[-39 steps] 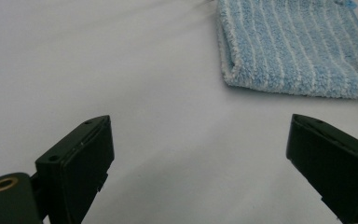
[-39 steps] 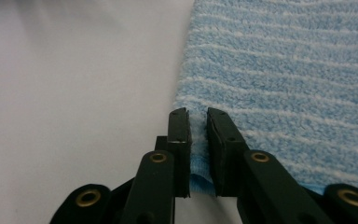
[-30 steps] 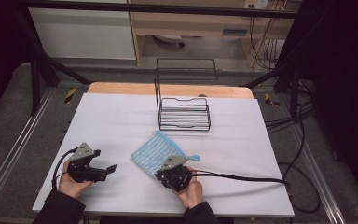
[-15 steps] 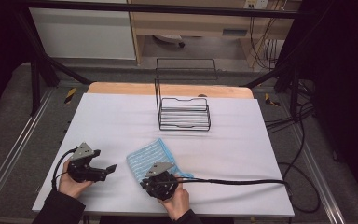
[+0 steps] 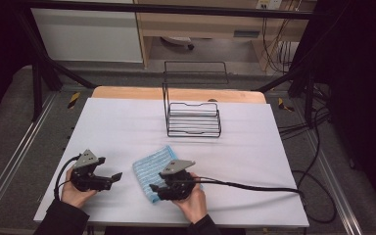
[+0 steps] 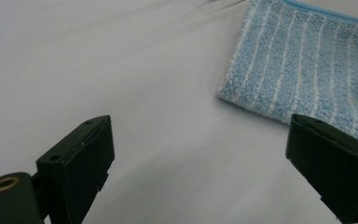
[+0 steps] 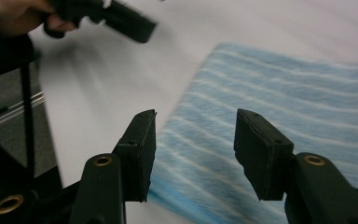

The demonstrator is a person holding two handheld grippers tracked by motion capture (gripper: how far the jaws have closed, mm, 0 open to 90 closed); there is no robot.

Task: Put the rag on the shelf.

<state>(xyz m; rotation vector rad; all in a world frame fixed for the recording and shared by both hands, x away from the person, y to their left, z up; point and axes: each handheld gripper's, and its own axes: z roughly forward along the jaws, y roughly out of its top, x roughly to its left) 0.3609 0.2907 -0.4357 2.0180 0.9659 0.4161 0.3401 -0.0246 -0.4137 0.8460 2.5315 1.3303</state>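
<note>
White table (image 5: 127, 122) covering carries everything. At near left, the left tool (image 5: 111, 178) rests in a hand with its jaws spread wide and bare, nothing between them. Just to its right lies the blue striped cloth (image 5: 152, 169), flat on the table near the front edge. Over the cloth's near corner hovers the right tool (image 5: 152, 187), whose jaws have just been opening; they stand half apart, gripping nothing. Farther back, at centre, stands a black wire rack (image 5: 193, 120).

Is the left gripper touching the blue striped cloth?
Apart. In the left gripper view, white table shows between the open left gripper and the cloth; the high view shows the same gap.
</note>
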